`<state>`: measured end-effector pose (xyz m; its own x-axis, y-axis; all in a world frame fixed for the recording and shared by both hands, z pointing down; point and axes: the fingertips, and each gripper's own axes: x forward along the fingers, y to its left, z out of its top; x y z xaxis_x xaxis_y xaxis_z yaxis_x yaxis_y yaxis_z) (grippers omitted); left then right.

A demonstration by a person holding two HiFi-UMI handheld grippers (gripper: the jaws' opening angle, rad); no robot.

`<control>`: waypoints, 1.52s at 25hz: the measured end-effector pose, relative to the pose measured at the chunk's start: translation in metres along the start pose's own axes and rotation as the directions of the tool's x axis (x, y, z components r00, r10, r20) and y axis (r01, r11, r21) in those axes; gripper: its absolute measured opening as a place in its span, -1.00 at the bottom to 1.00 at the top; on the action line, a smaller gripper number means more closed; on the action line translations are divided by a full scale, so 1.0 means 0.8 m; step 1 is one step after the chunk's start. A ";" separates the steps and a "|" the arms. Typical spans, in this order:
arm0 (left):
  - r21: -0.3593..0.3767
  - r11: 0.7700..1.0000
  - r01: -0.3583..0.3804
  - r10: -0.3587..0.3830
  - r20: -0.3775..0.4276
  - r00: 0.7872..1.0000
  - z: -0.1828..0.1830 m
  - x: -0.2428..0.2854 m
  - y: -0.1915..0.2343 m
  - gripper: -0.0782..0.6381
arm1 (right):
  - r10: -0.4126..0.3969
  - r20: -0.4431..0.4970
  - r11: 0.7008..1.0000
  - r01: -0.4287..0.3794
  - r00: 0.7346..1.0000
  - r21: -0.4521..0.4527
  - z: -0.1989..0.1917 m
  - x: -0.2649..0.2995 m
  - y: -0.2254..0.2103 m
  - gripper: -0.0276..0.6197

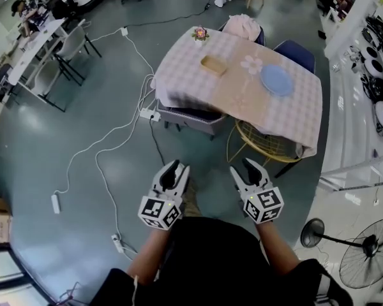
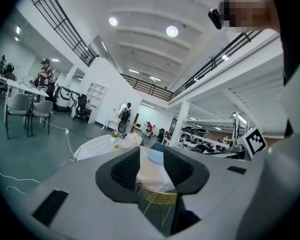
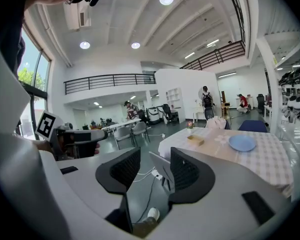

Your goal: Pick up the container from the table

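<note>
The container [image 1: 213,65] is a small tan open box on the checked tablecloth, far ahead of me; it also shows in the right gripper view [image 3: 195,140] and faintly in the left gripper view [image 2: 120,146]. My left gripper [image 1: 173,171] and right gripper [image 1: 252,169] hang side by side over the floor, well short of the table [image 1: 293,116]. Both stand open with nothing between their jaws [image 2: 151,168] [image 3: 155,171].
A blue plate [image 1: 277,80], a flower pot [image 1: 200,34] and a white flower-shaped mat [image 1: 251,64] share the table. A yellow wire chair [image 1: 265,142] and a grey chair [image 1: 191,118] stand at its near side. Cables and power strips [image 1: 147,113] cross the floor; a fan [image 1: 364,254] stands right.
</note>
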<state>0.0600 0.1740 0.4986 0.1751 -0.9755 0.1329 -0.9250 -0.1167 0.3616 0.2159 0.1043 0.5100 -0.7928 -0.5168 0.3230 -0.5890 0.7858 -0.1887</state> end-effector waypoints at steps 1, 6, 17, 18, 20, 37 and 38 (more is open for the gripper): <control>-0.003 1.000 0.004 -0.004 0.002 1.000 0.008 0.018 0.017 -0.43 | -0.010 -0.003 1.000 0.010 1.000 -0.004 0.008 0.023 -0.008 -0.43; -0.006 1.000 0.031 -0.031 0.017 0.999 0.075 0.104 0.107 -0.43 | -0.036 -0.032 0.999 0.036 0.999 -0.006 0.065 0.148 -0.040 -0.43; -0.004 0.991 0.133 -0.133 -0.012 0.991 0.159 0.227 0.244 -0.43 | -0.181 -0.054 0.982 0.183 0.982 0.040 0.159 0.361 -0.145 -0.43; -0.007 0.992 0.130 -0.130 -0.015 0.991 0.160 0.236 0.251 -0.43 | -0.191 -0.060 0.980 0.193 0.980 0.041 0.162 0.374 -0.158 -0.43; -0.016 0.992 0.123 -0.124 -0.020 0.992 0.163 0.254 0.261 -0.43 | -0.203 -0.077 0.978 0.206 0.976 0.030 0.166 0.395 -0.184 -0.43; -0.043 0.999 -0.017 0.014 -0.071 0.997 0.180 0.385 0.284 -0.43 | -0.247 -0.308 0.965 0.262 0.919 0.008 0.059 0.563 -0.394 -0.41; -0.044 0.999 -0.024 0.021 -0.080 0.997 0.178 0.393 0.285 -0.43 | -0.246 -0.324 0.963 0.267 0.914 0.023 0.050 0.574 -0.408 -0.41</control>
<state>-0.1437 -0.1855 0.4913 0.1823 -0.9597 0.2137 -0.9131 -0.0847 0.3988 0.0379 -0.4025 0.6830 -0.5291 -0.5553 0.6416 -0.7829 0.6111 -0.1168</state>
